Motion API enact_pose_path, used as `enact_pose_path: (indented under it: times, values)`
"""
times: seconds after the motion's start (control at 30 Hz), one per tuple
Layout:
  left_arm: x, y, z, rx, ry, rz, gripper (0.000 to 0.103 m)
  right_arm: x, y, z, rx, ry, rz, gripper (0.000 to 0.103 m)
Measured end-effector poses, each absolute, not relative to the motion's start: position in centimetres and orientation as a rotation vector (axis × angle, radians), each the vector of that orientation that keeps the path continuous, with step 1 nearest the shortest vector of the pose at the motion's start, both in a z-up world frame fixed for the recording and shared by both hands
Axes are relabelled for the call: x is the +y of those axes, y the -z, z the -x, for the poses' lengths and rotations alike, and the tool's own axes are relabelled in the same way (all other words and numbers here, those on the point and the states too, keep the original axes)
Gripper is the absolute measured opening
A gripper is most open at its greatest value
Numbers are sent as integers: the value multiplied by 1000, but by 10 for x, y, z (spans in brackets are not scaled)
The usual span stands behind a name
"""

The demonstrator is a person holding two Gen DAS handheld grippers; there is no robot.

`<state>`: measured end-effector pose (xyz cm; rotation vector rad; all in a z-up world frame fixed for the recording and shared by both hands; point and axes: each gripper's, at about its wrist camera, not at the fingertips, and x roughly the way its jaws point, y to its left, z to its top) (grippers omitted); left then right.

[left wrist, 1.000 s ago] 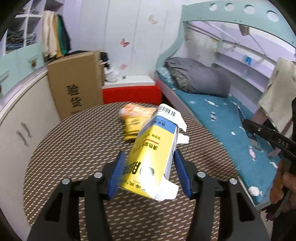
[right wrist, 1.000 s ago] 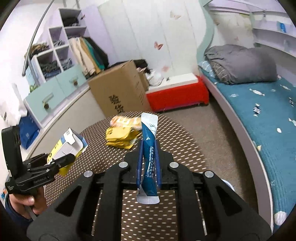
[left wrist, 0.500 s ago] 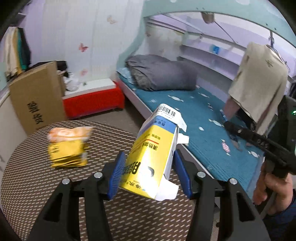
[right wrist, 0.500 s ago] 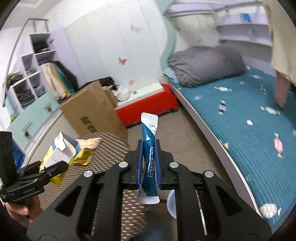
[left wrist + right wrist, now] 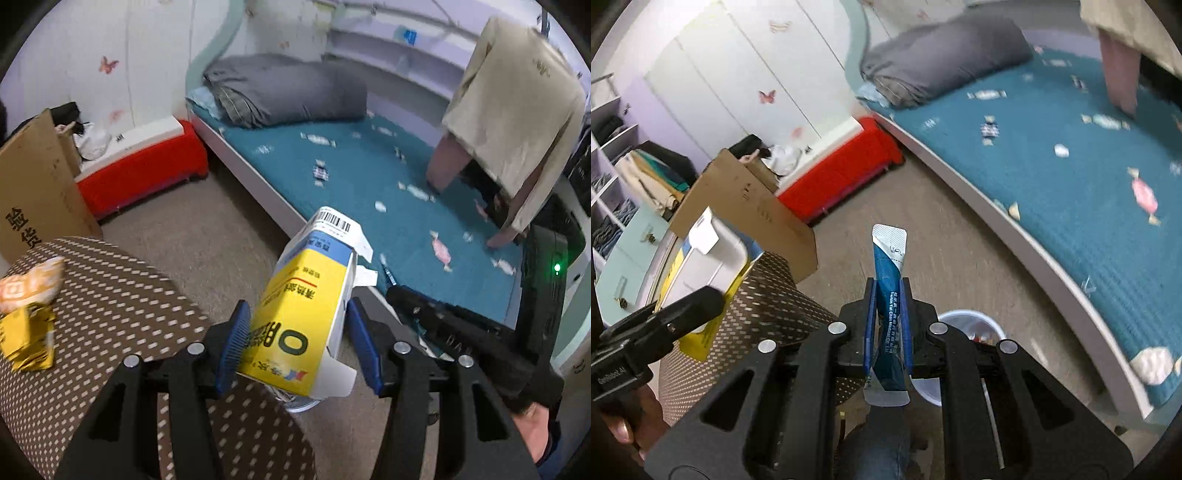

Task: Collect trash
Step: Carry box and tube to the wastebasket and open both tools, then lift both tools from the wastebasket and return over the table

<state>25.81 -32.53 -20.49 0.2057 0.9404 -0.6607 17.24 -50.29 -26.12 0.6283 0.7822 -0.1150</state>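
Note:
A yellow and blue carton (image 5: 314, 258) with open flaps is clamped between the blue pads of my left gripper (image 5: 297, 306), out past the edge of the round dotted table (image 5: 110, 295). A pale bin rim (image 5: 299, 404) peeks out beneath the carton. My right gripper (image 5: 887, 284) is shut on a slim blue sachet (image 5: 890, 243) that stands upright between its pads. On the floor just under that gripper is a white bin (image 5: 964, 323). An orange packet (image 5: 33, 284) and crumpled yellow packets (image 5: 29, 339) lie on the table.
A bed with a teal cover (image 5: 369, 177) and a grey duvet runs along the right. A red bench (image 5: 147, 173) and a cardboard box (image 5: 33, 184) stand beyond the table. Clothes (image 5: 517, 110) hang at the far right. Beige floor lies between table and bed.
Both grippers have swung right and down, from over the table to the floor beside the bed. The white bin has come into view below them. Both grips are unchanged.

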Motion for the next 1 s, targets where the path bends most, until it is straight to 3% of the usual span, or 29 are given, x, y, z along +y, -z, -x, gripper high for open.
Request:
enact_pose_path:
  times: [0.37,0.47,0.53,0.57,0.63,0.67,0.7,0.73,0.8,0.83,1.0]
  values:
    - [-372,266,-287,1067,627,-348,56,-516,326,-182,889,137,-717,13]
    - [-380,279,-291,1113,624,-399,69,-517,341,-187,920,133,-735,15]
    - [-381,281,-292,1133,622,-408,86,-518,353,-190,944,130,-758,15]
    - [-381,279,-293,1124,614,-411,88,-519,359,-190,953,131,-773,16]
    - [-378,275,-292,1087,601,-417,90,-521,369,-187,964,135,-814,39]
    - [-377,273,-291,1079,600,-416,90,-522,372,-185,958,141,-832,69]
    - [-373,270,-290,1071,600,-404,90,-522,373,-182,948,142,-846,76]
    - [-371,268,-290,1063,597,-394,90,-523,375,-178,949,147,-860,76]
    - [-365,261,-288,1041,590,-380,90,-524,374,-174,950,171,-863,94]
    - [-364,258,-286,1032,590,-375,90,-525,372,-170,944,190,-859,97]
    - [-353,239,-269,980,602,-356,90,-521,348,-157,936,251,-792,97]
